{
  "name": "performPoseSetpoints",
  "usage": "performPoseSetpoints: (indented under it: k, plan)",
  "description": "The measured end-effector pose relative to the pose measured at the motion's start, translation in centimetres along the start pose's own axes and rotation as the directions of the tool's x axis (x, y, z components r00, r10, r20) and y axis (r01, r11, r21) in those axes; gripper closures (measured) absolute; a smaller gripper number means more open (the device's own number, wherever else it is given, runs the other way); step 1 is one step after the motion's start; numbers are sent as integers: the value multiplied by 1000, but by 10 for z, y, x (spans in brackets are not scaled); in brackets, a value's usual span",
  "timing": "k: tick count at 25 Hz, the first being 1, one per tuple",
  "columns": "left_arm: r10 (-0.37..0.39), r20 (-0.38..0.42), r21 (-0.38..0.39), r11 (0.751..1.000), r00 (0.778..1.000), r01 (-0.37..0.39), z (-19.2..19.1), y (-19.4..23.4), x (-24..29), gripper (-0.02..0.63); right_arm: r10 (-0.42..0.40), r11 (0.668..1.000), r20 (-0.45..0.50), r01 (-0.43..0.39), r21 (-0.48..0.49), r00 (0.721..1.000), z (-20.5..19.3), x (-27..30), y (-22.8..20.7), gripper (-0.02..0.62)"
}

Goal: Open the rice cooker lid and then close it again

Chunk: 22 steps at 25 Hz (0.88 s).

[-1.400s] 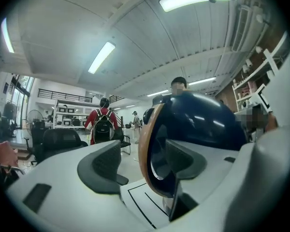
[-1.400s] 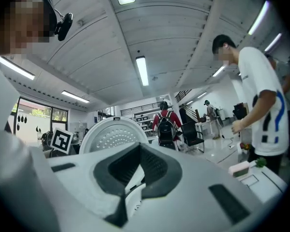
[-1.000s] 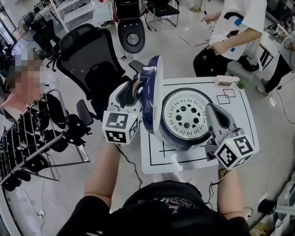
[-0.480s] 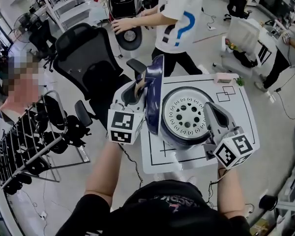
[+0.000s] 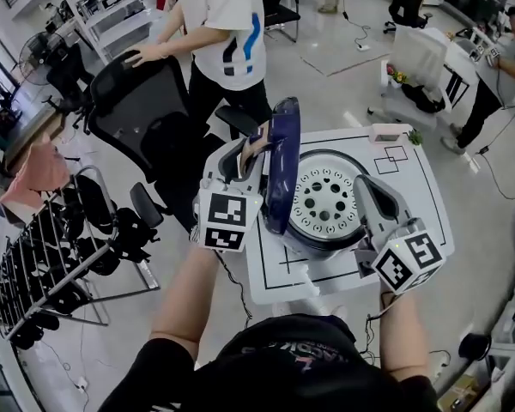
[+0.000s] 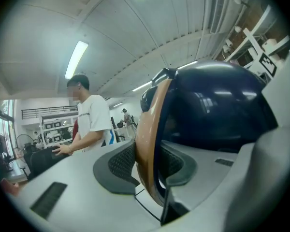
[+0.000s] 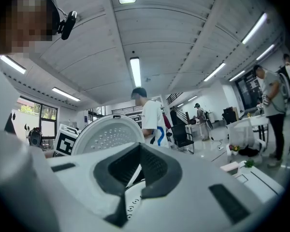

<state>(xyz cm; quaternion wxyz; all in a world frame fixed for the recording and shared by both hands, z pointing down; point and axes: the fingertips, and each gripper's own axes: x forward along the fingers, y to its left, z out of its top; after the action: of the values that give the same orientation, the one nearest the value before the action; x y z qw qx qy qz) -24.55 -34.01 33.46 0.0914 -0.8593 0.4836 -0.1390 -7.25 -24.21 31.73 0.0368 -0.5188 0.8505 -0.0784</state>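
The rice cooker [image 5: 322, 230] stands on the white table with its dark blue lid [image 5: 283, 166] raised on edge. The lid's perforated white inner plate [image 5: 324, 197] faces right. My left gripper [image 5: 251, 157] is at the lid's left side. Its jaws have just been closing and now clamp the lid's tan rim [image 6: 147, 153], with the blue shell [image 6: 212, 105] beyond. My right gripper [image 5: 369, 197] rests by the cooker's right side, shut and empty. In the right gripper view [image 7: 141, 151] it points at the inner plate [image 7: 104, 134].
The table mat [image 5: 412, 178] carries black outlines and a small pink box [image 5: 386, 132] at the far edge. A black office chair [image 5: 142, 110] stands just left of the table, with a person in white [image 5: 215, 24] holding it. A rack [image 5: 51, 256] is lower left.
My left gripper has closed onto the lid's rim and rolled a little. The inner plate looks narrower, the lid more upright. A person in white walked from the right to the chair.
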Motion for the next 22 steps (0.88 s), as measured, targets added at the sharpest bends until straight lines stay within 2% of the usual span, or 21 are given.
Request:
performPoseSetpoints:
  k: [10,17,22]
  plan:
    - [-6,-31,136,991,999,11,14,-37,11,488,21,1000,24,-20,-9,999,14,-14,-11,594]
    - [-9,-77,244,969,997,28,23,-69,24,480,85,996,33,-83,-39,996,31,-17,-24,594]
    - [-21,-129,330,942,991,63,25,-96,36,476,137,989,32,-135,-58,990,40,-16,-39,594]
